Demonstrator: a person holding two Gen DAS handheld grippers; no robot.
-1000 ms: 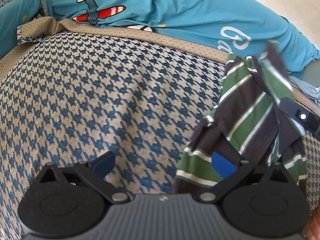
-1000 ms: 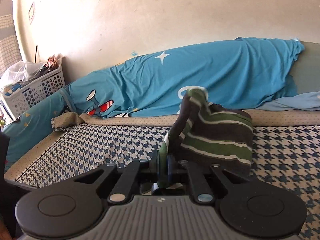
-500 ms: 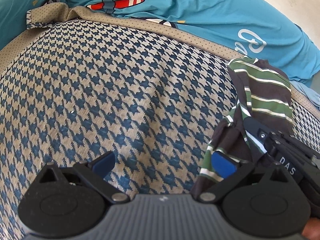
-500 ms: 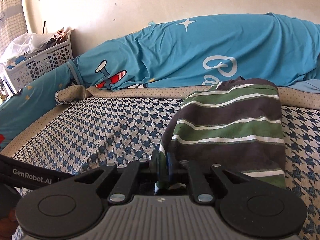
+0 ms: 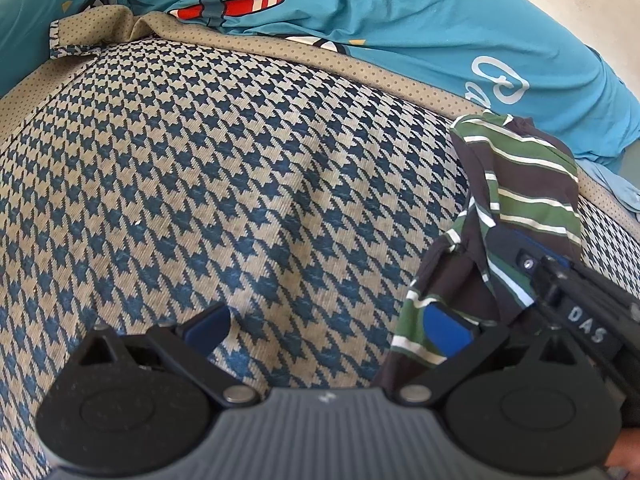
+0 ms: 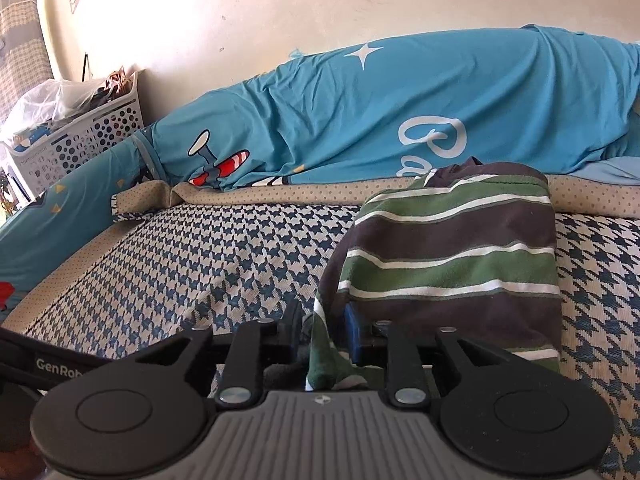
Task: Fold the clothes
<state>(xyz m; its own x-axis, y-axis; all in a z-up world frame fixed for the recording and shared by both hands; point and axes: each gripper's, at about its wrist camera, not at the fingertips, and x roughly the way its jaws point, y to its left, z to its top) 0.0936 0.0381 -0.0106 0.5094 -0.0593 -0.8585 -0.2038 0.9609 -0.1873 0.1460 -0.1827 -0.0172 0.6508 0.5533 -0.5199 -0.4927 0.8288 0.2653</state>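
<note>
1. One striped shirt, in green, dark brown and white, is lying doubled over on the houndstooth bed cover, straight ahead of the right gripper and off to the right of the left gripper.
2. The right gripper is standing with its jaws parted a little, a near edge of the shirt hanging between them; I cannot tell whether they are gripping it.
3. The left gripper is spread wide and holding nothing, its right fingertip just beside the shirt's near corner.
4. The shirt's long axis is running away from both grippers toward one teal bedsheet.
5. The right gripper is nearer; the fold looks laid, though further folds may remain.
6. One white laundry basket is standing far left.
</note>
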